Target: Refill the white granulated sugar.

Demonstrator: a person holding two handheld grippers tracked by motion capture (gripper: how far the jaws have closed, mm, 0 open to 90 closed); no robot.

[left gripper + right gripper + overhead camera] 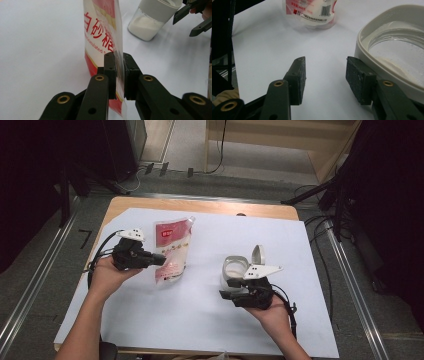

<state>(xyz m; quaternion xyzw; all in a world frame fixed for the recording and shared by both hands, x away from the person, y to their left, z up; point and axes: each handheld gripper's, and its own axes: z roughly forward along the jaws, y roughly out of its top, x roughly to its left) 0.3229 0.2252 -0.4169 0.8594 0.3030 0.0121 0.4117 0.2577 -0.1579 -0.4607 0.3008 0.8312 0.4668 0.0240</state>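
The sugar bag (172,251) stands on the white sheet (300,250) that covers the desk, nearer the desk's left edge and toward its far side. The left gripper (119,72) pinches one thin side edge of the bag low down, its pads clamped flat on the plastic. The jar (234,270) sits right of the desk's middle with its flip lid (258,255) standing up and white sugar already in the bottom. The right gripper (325,75) waits just beside the jar's rim with its jaws apart and nothing between them.

The main risk, as I judge it, is the grip itself: only a narrow strip of slick film lies between the pads, so the weight of the sugar could pull the bag loose or swing it round as it lifts. If the top is open, a tilt would spill sugar onto the sheet. The jar is not held either; a knock from the bag or the right gripper could shove it or tip it.
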